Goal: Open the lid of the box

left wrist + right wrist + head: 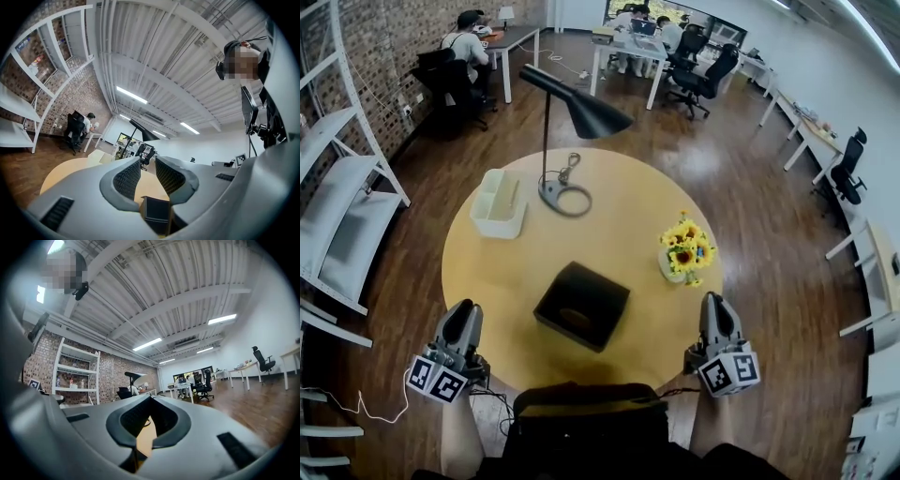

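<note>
So the black box point(581, 305) is sitting lid-down-and-closed on the round yellow table point(487, 272), on the near side, between the two grippers and a bit ahead of them. Neither one touches it. Left gripper point(467, 307) hangs by the table's near-left edge, well apart from the box. In the left gripper view its pads point(127, 178) are pulled in to a thin gap with nothing pinched, and the box point(157, 213) shows low, beyond that gap. Right gripper point(713, 300) is off the near-right edge, tips pressed together, empty.
</note>
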Demonstrator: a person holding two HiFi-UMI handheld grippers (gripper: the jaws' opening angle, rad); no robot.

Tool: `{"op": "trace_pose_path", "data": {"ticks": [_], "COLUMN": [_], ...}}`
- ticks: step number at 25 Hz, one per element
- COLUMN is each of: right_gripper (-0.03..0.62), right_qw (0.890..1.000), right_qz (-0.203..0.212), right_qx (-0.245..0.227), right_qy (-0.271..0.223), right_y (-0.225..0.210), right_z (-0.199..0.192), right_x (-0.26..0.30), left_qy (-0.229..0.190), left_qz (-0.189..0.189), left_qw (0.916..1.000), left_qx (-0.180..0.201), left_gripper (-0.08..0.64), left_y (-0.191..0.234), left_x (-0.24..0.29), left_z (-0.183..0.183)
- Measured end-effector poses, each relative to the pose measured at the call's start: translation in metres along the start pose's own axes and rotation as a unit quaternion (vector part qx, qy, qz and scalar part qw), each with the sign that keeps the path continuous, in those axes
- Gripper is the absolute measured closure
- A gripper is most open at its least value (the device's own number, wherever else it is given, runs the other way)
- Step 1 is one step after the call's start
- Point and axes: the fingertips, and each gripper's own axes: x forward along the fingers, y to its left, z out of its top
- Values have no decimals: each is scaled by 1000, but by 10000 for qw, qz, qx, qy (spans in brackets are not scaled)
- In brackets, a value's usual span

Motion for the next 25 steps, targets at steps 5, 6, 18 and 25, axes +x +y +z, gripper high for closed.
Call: {"op": "trace_pose_path", "data": {"ticks": [5, 6, 18, 25], "right_gripper": [592, 592, 592, 592], "right_qw": [9999, 9999, 9996, 9993], "right_qz": [83, 108, 196, 235], "right_qx": [56, 52, 25, -8], "right_qy": [75, 92, 185, 286], "right_y": [1, 2, 3, 7], "right_z": [-5, -7, -13, -19], "right_x": [1, 2, 8, 9], "left_qy": [82, 98, 189, 222], "left_qz": [-102, -119, -98, -100], "left_qw": [9999, 9999, 9997, 9997], "left_qx": [31, 50, 121, 34], "left_gripper": [469, 469, 469, 469], "left_y": [-10, -11, -13, -11], "left_x": [8, 9, 9, 12], "left_z": [-3, -3, -9, -14]}}
